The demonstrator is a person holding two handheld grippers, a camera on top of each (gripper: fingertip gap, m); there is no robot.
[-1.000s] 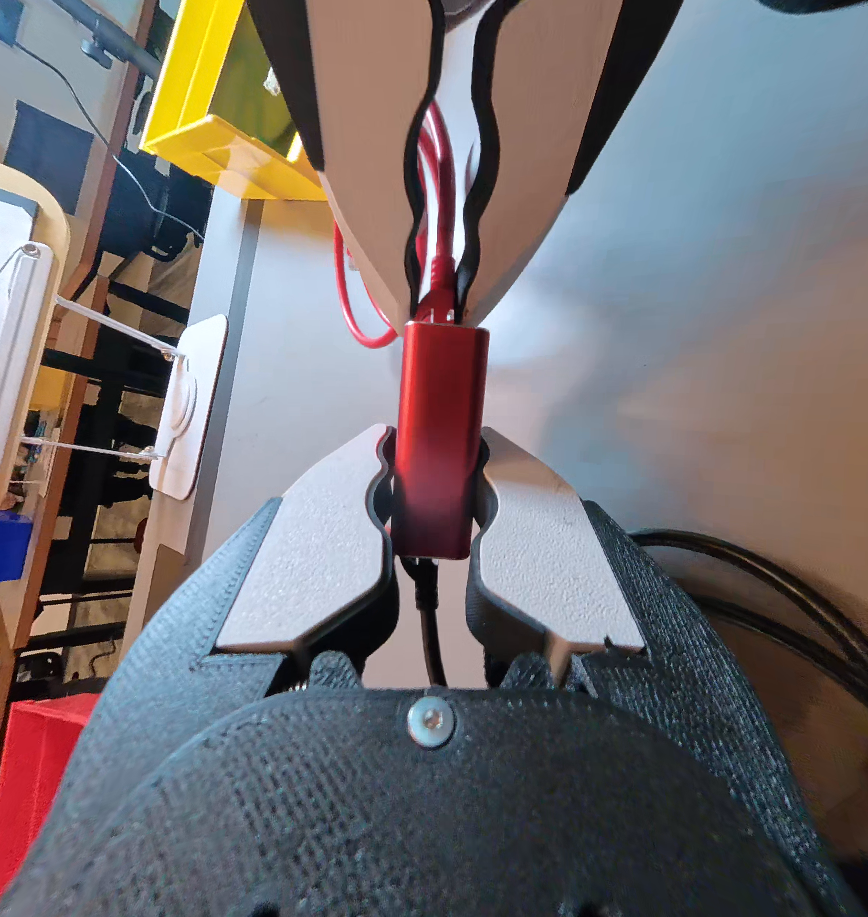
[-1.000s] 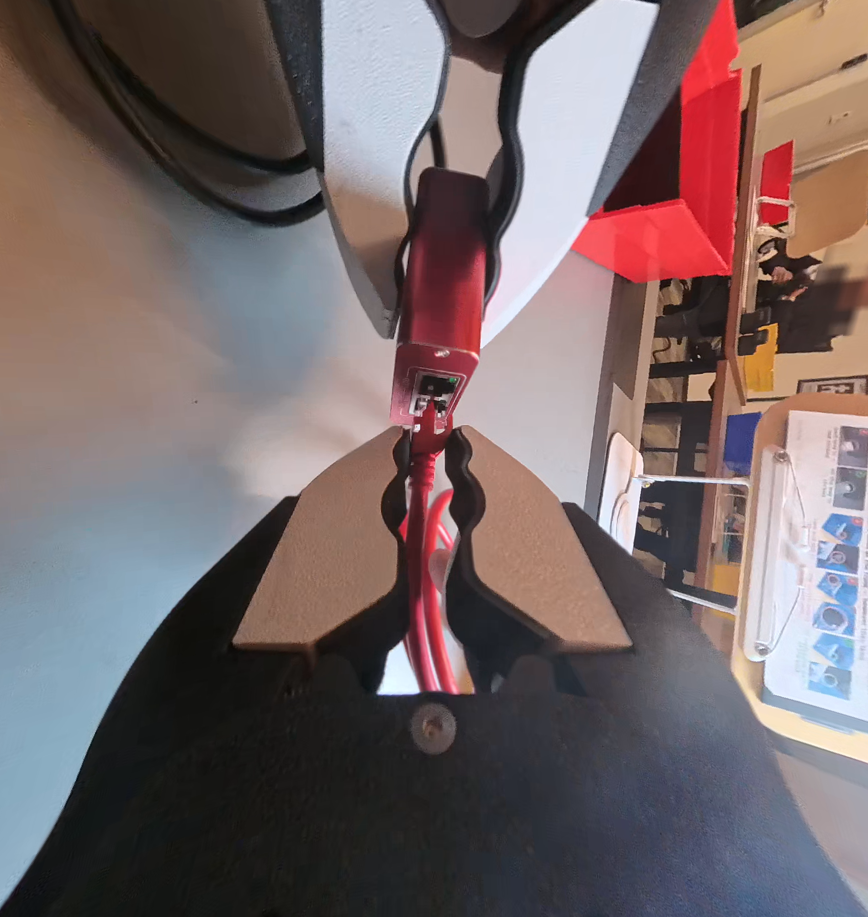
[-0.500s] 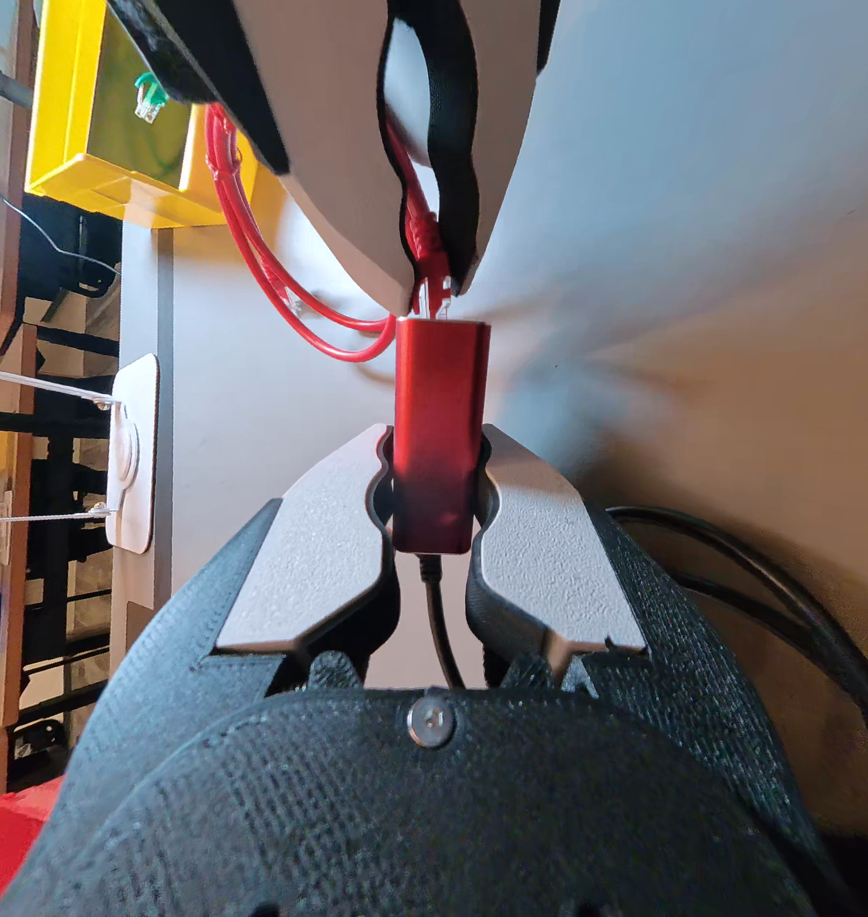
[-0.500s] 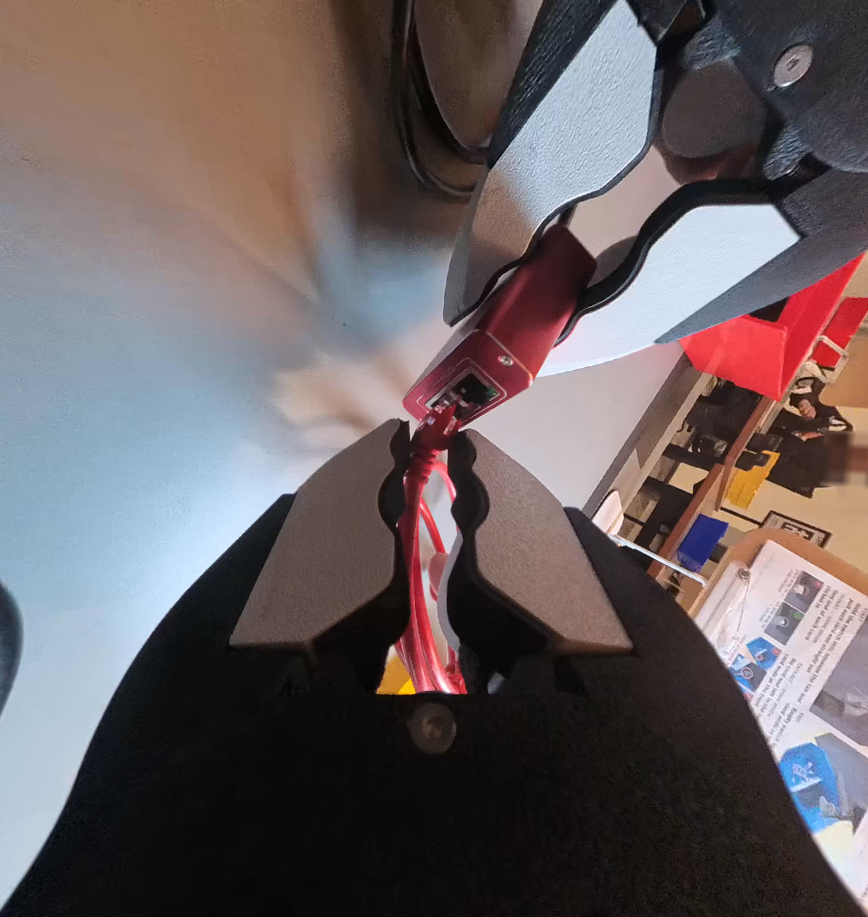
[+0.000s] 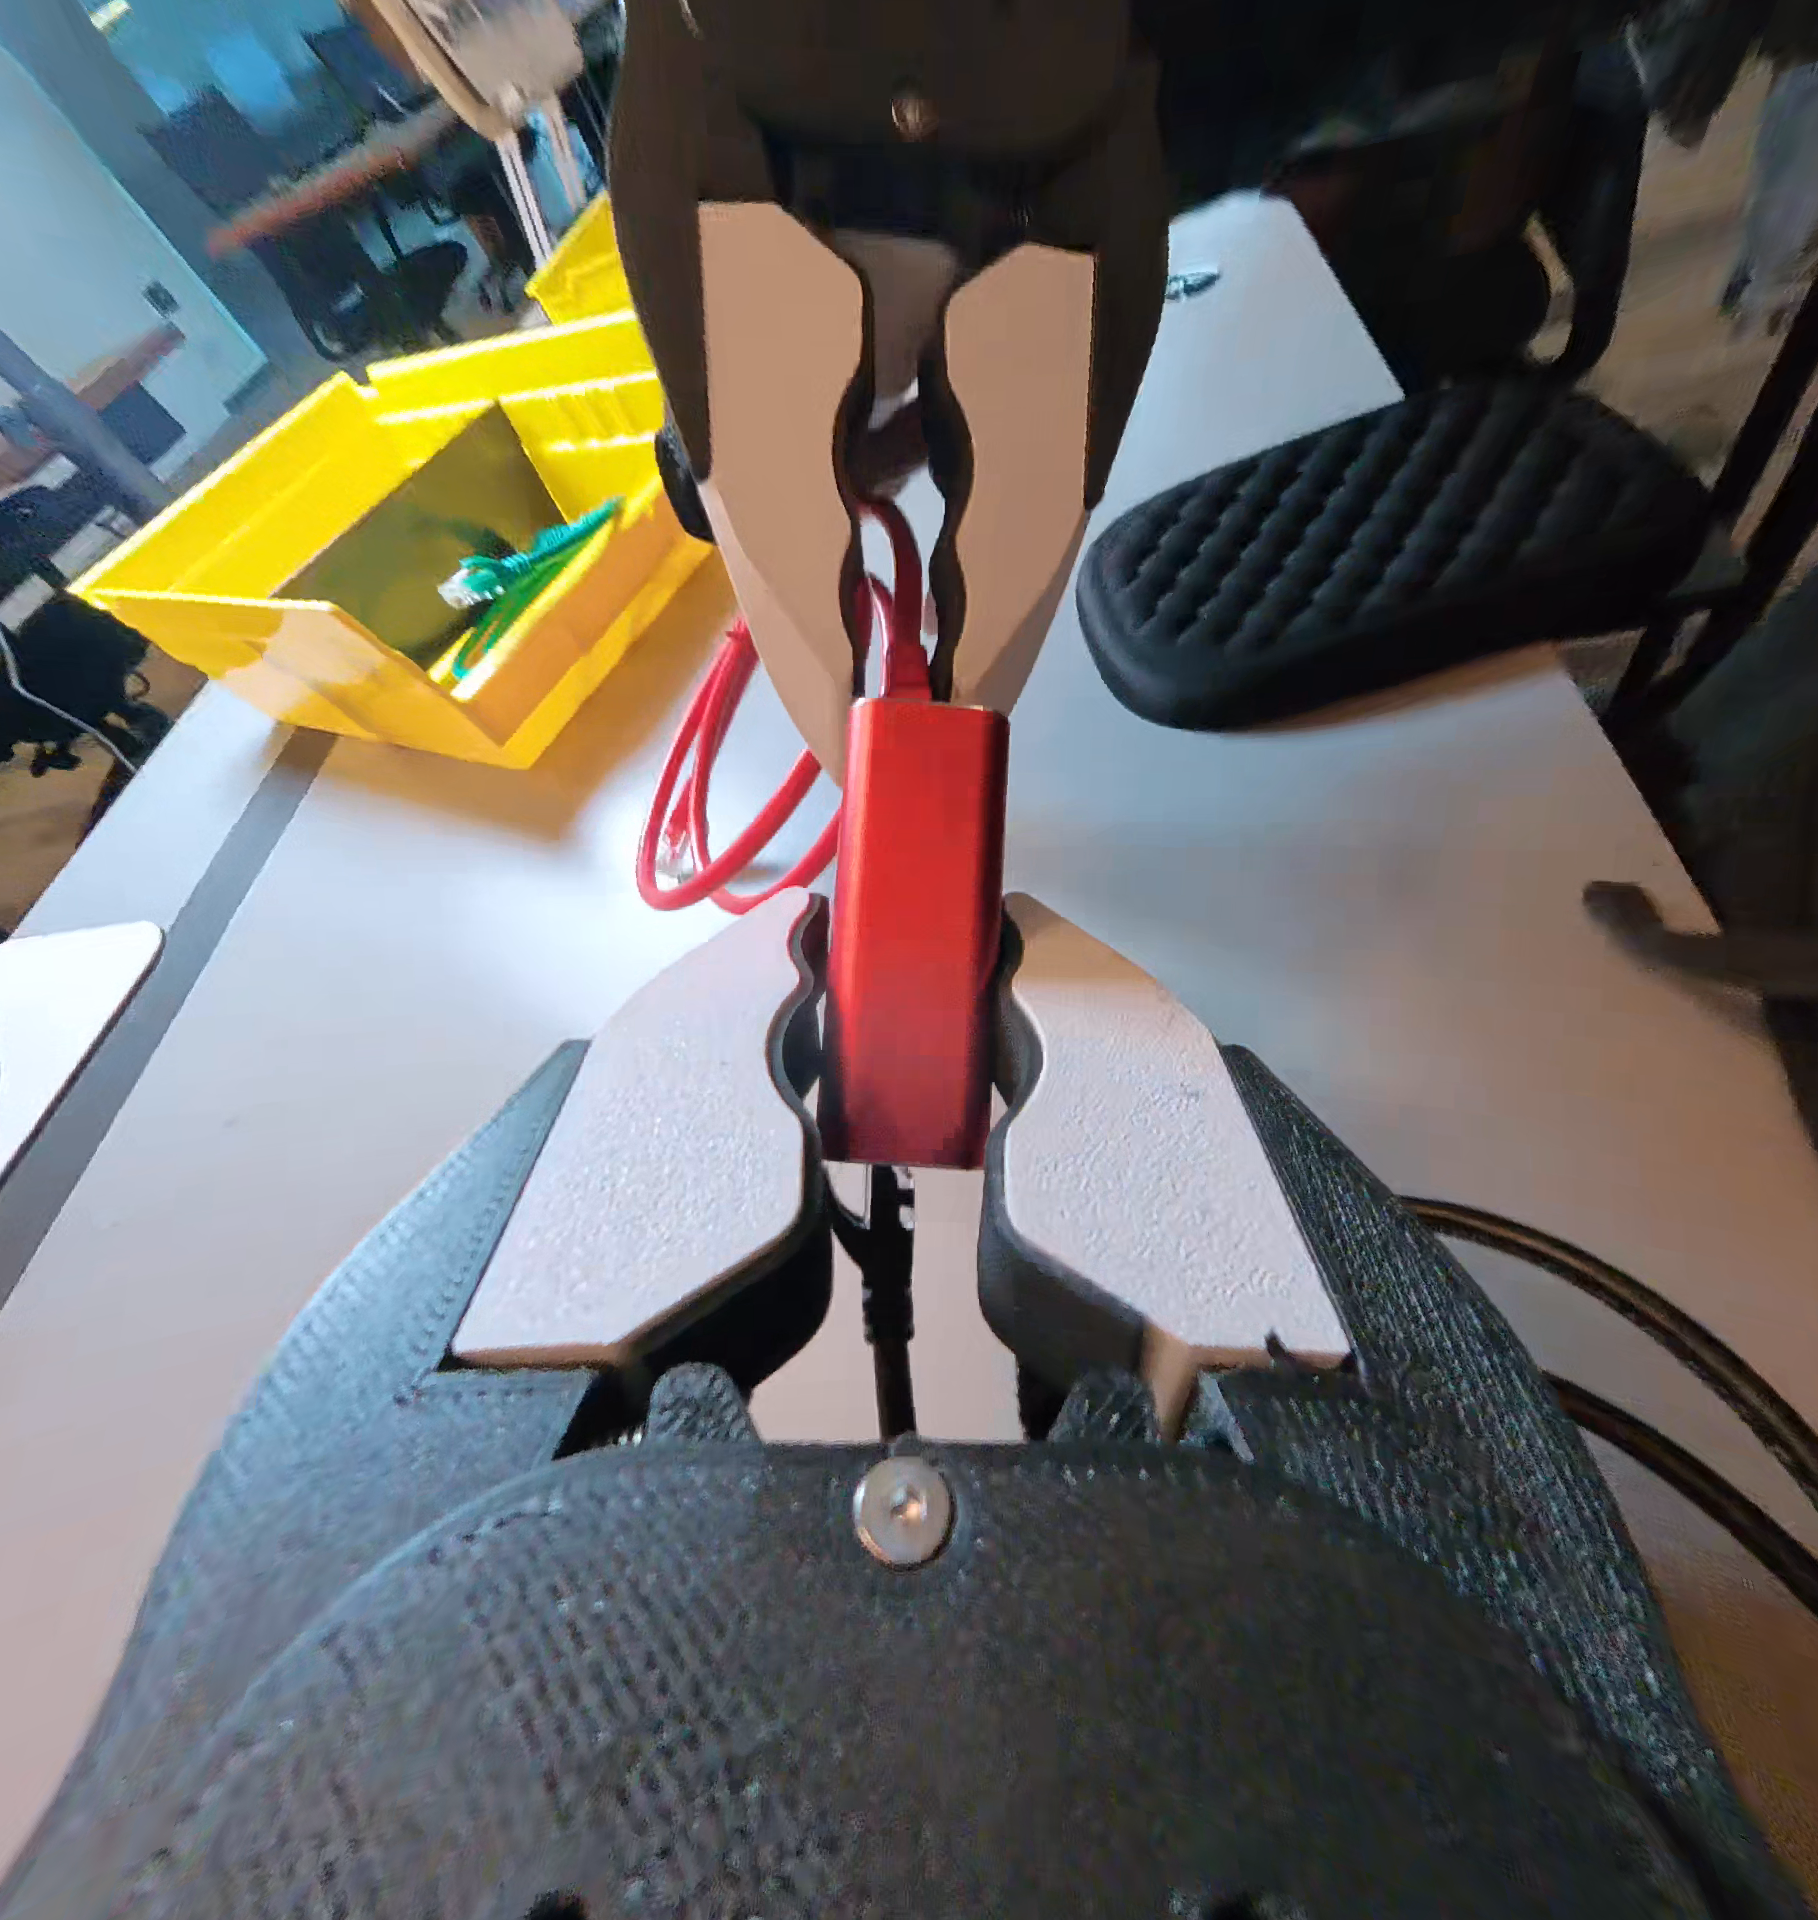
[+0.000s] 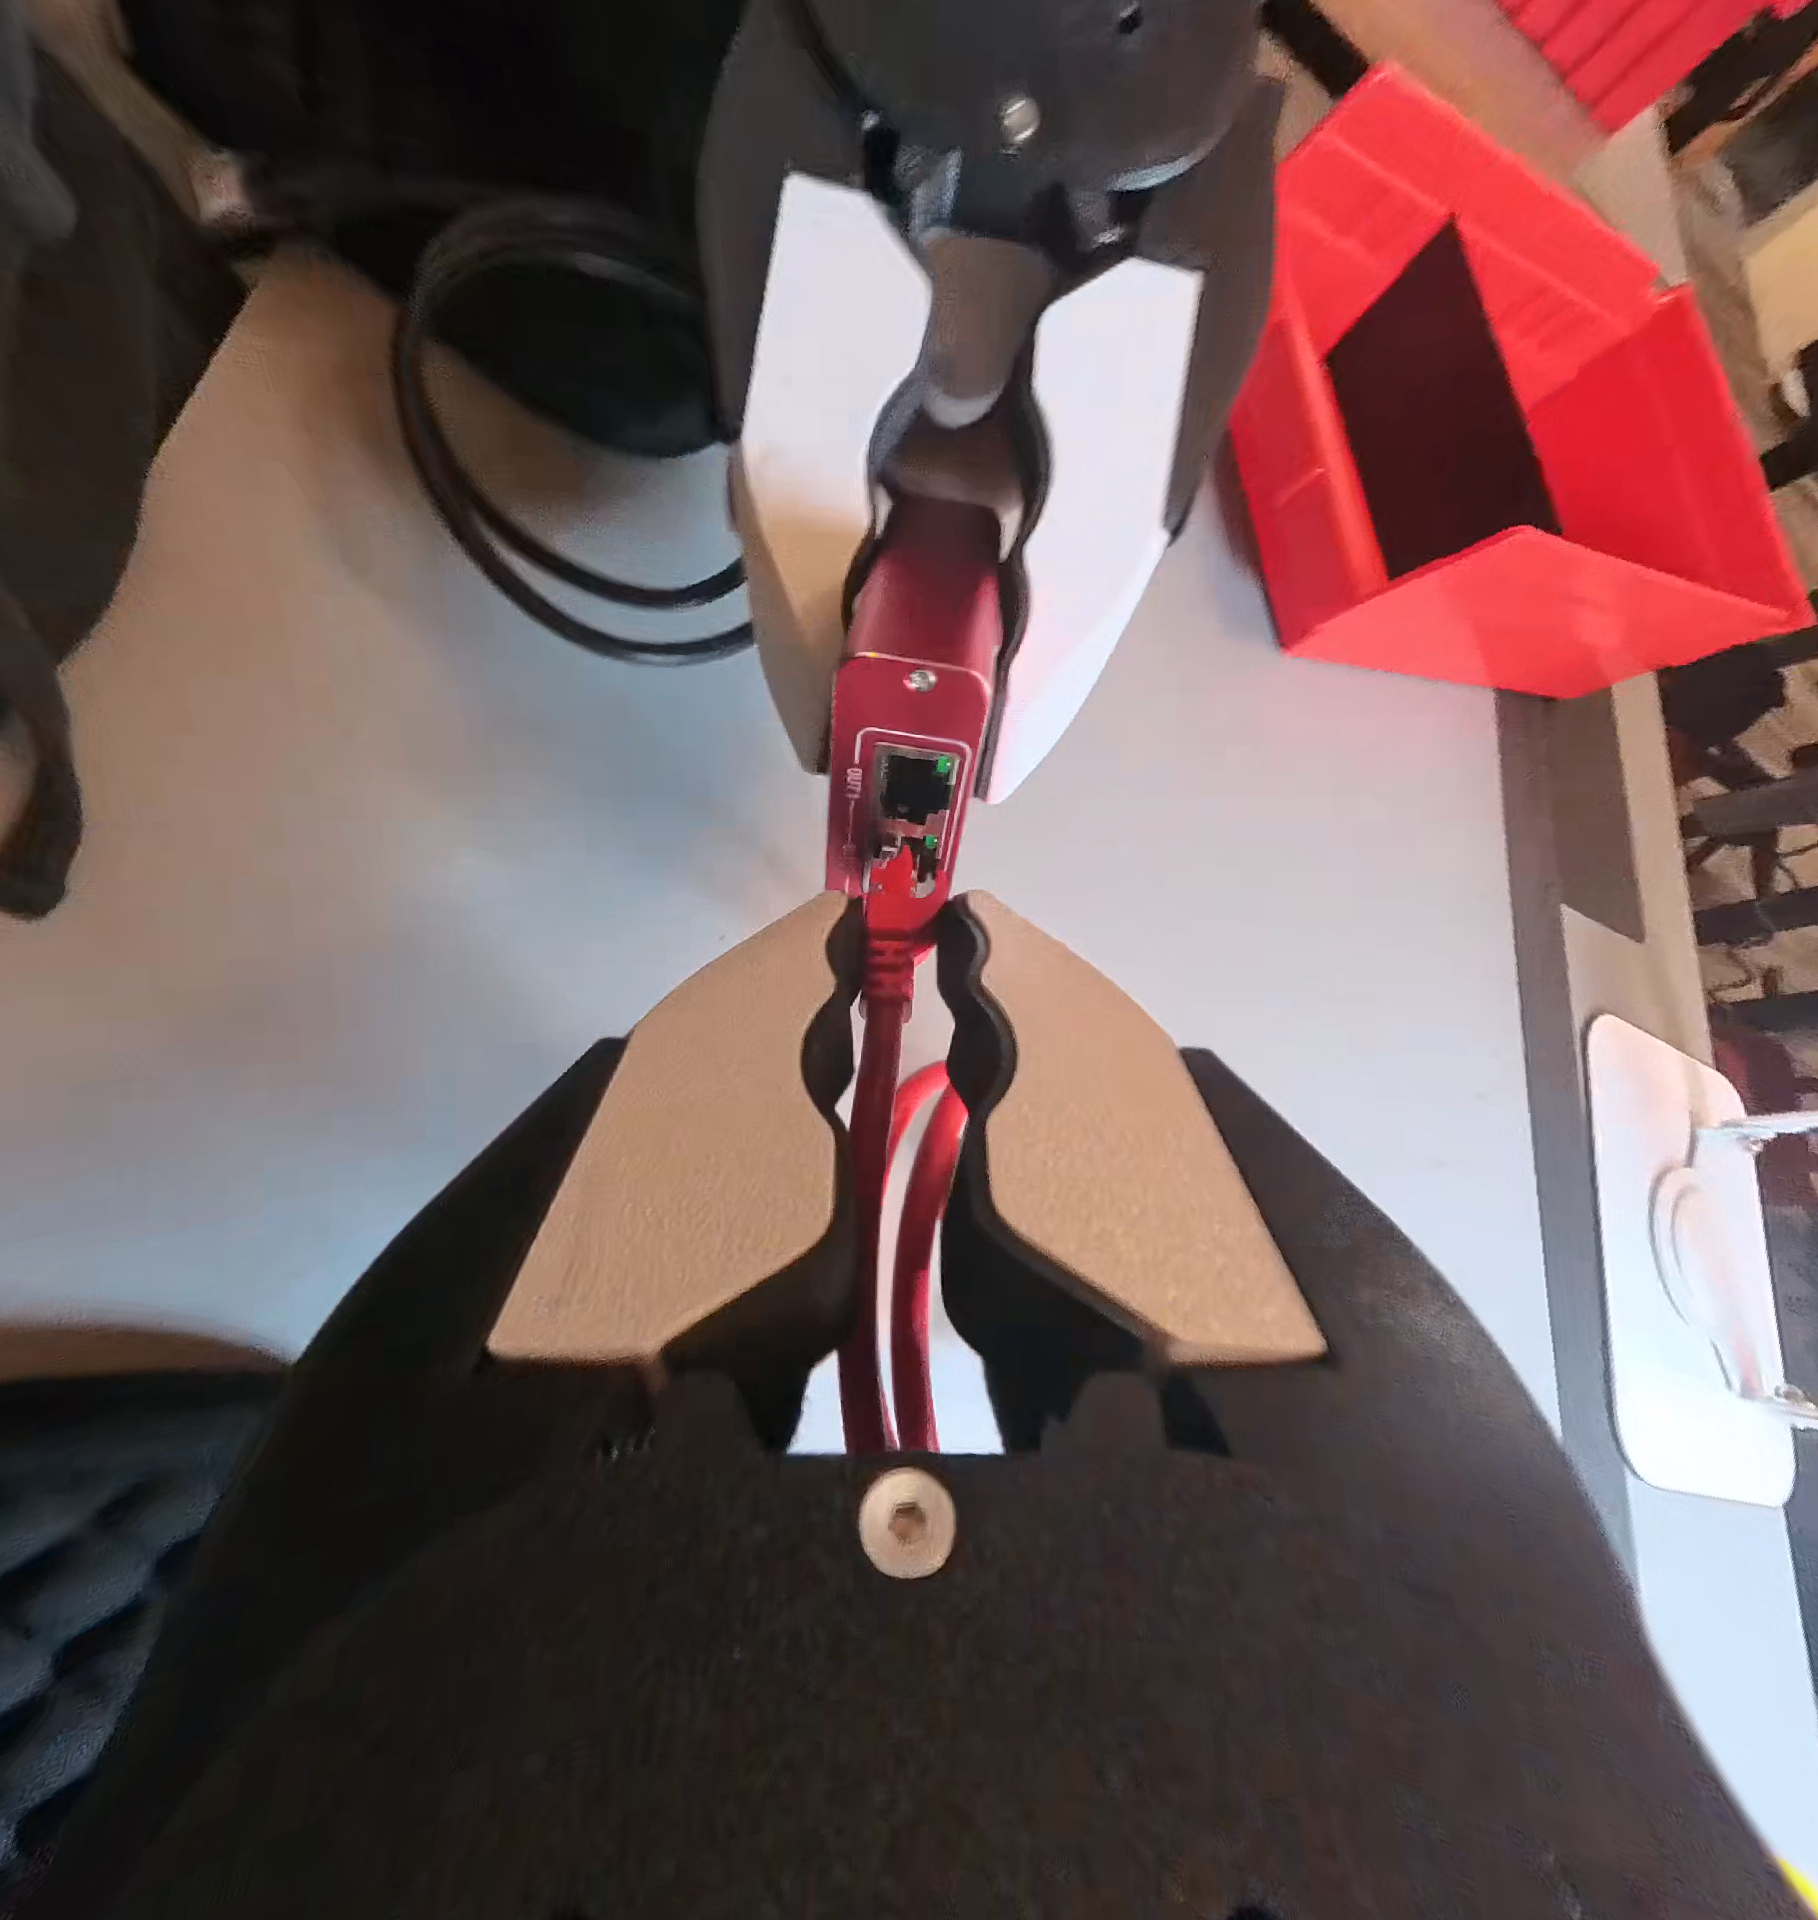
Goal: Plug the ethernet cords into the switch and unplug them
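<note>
My left gripper (image 5: 910, 914) is shut on a red metal switch (image 5: 920, 883) and holds it above the white table (image 5: 417, 987). A black lead (image 5: 889, 1309) leaves its near end. My right gripper (image 6: 900, 920) faces it, shut on the red ethernet cord (image 6: 879, 1122) just behind its plug (image 6: 889, 940). The plug tip sits in the lower port of the switch (image 6: 910, 707); the upper port (image 6: 915, 781) is empty. The cord's slack loops onto the table (image 5: 718, 821). The right gripper (image 5: 905, 681) also shows in the left wrist view, the left gripper (image 6: 900, 774) in the right wrist view.
A yellow bin (image 5: 292, 644) holding a green cord (image 5: 515, 566) stands on the table's far left. A red bin (image 6: 1487, 582) stands beyond the switch. A coiled black cable (image 6: 531, 561), a black padded seat (image 5: 1383, 561) and a white stand base (image 6: 1694, 1299) lie nearby. The tips of both grippers are at nearly the same place. Both grippers' tips are roughly 20 cm from the black padded seat (image 5: 1383, 561).
Both grippers have rolled together, so the table now lies level in the views. The right gripper stood tilted against the switch half a second ago and is back in line with it.
</note>
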